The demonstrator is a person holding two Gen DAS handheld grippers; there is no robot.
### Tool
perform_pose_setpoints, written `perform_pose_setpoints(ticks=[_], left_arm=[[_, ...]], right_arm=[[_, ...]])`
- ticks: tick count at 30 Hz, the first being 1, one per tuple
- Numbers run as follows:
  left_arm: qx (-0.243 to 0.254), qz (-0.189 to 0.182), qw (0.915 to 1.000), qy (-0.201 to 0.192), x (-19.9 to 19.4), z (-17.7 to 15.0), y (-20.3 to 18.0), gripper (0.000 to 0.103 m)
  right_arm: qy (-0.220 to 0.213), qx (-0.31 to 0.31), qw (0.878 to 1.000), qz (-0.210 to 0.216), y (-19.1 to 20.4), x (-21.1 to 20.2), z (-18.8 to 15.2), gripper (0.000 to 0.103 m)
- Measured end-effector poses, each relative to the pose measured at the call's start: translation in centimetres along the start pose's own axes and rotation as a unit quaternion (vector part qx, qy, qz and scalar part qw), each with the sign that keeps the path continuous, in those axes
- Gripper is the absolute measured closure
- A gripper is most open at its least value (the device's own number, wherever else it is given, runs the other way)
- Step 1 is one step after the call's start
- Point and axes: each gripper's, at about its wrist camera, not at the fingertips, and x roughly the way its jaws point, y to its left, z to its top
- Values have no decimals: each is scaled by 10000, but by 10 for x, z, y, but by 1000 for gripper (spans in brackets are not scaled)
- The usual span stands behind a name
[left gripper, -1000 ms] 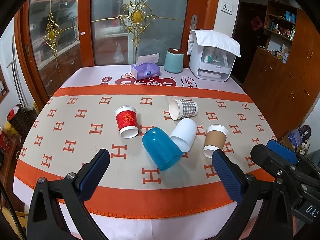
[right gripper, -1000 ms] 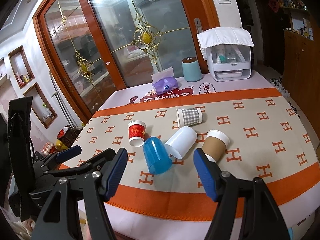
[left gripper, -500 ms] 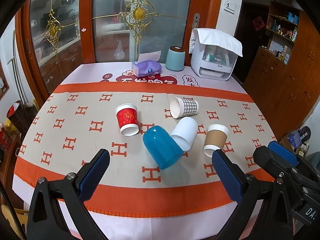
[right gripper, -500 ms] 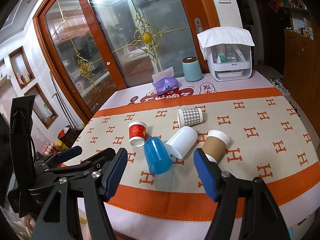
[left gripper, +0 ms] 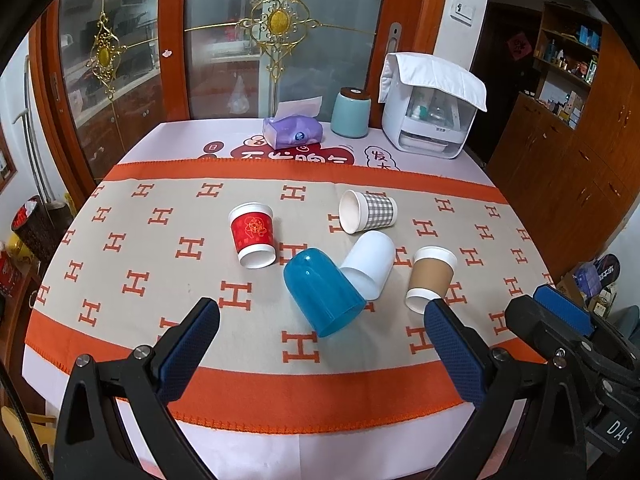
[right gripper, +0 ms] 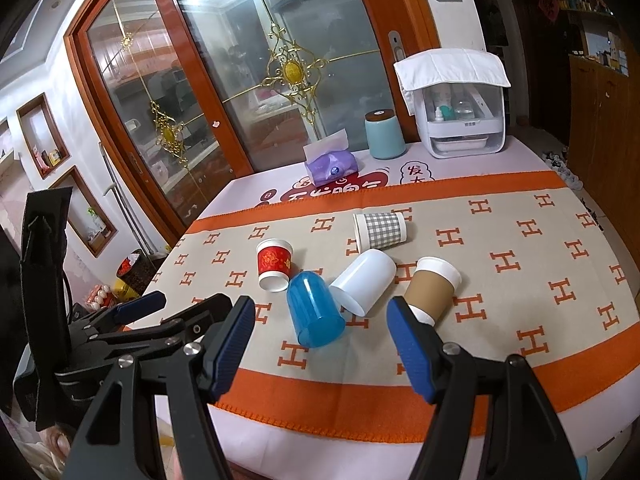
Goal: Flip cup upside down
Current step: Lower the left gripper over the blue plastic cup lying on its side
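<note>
Several cups lie on their sides mid-table: a red paper cup (left gripper: pixel 253 235) (right gripper: pixel 274 264), a blue plastic cup (left gripper: pixel 322 298) (right gripper: pixel 313 310), a white cup (left gripper: pixel 370 264) (right gripper: pixel 363 282), a brown paper cup (left gripper: pixel 431 277) (right gripper: pixel 432 288) and a grey checked cup (left gripper: pixel 369 211) (right gripper: pixel 381 230). My left gripper (left gripper: pixel 320 356) is open and empty, held above the near table edge, short of the blue cup. My right gripper (right gripper: pixel 320 354) is open and empty too, just in front of the blue and brown cups. The right gripper also shows at the right of the left wrist view (left gripper: pixel 560 312).
An orange-bordered H-patterned cloth (left gripper: pixel 120 240) covers the table. At the far edge stand a purple tissue pack (left gripper: pixel 292 132), a teal canister (left gripper: pixel 351 113) and a white appliance under a towel (left gripper: pixel 430 108). Glass doors lie behind, wooden cabinets to the right.
Both grippers have barely moved; the left view has shifted slightly. The cups lie as before and both grippers stay open.
</note>
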Motion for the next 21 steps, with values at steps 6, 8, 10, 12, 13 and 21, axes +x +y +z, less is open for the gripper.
perform_pose_setpoints(ticks=[6,8,10,12,13,21], left_arm=[[-53,-39,9998,195,14,2,1,2],[-72,-44,9996,258,20,3,2,2],[-95,-17,9995,314,28,4,3,2],[-126,-16,9992,389,36,5,4,2],[-144,-28,9989,443,41,5,5,2],[-474,-124,9935,1026,93,7,19,2]], right_arm=[[105,10,9999,-68,-5,13,-1,34],[146,11,9998,-106,-7,18,0,34],[195,18,9997,-141,-10,24,1,34],[257,24,9995,-186,-13,31,1,34],[285,31,9994,-204,-14,34,1,34],[568,194,9979,-230,-31,69,-1,34]])
